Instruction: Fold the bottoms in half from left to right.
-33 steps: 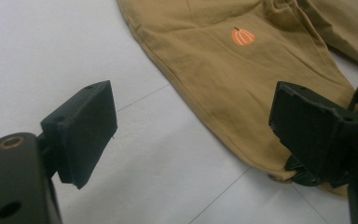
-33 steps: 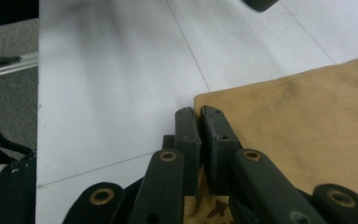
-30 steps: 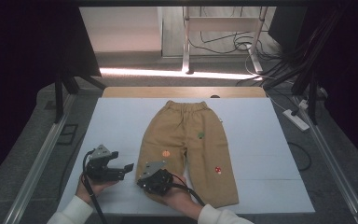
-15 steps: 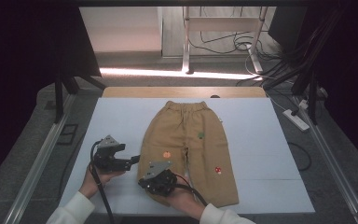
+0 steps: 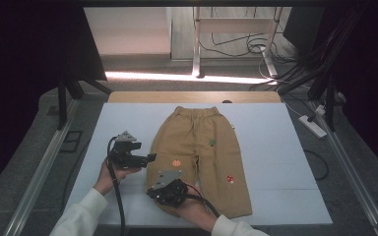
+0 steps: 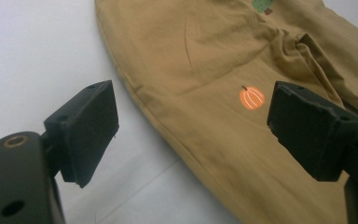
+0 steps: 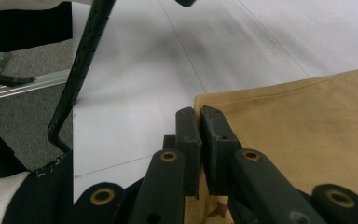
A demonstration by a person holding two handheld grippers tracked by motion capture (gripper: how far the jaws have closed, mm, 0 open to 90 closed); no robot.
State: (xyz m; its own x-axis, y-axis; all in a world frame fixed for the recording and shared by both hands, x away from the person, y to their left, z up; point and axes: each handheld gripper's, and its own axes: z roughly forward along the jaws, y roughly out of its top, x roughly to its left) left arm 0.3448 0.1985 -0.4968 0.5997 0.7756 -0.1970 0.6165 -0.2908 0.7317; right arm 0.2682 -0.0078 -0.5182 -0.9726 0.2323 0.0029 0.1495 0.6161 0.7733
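While the right gripper [image 5: 163, 191] pins the near hem of the tan cotton child's trousers [image 5: 202, 152], jaws clamped shut on the cloth, left gripper [image 5: 145, 158] hovers jaws wide, empty, just beside the left leg's outer seam. Trousers lie flat on the white bench [image 5: 275, 147], long axis running away, waistband far.

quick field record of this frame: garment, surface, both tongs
garment: tan trousers, laid flat, waistband at the far end
prints: orange pumpkin, green tree, red mushroom
surface: pale blue table mat
left tongs: open, above the trousers' left edge, gripping nothing
right tongs: shut on the corner of the left leg's hem
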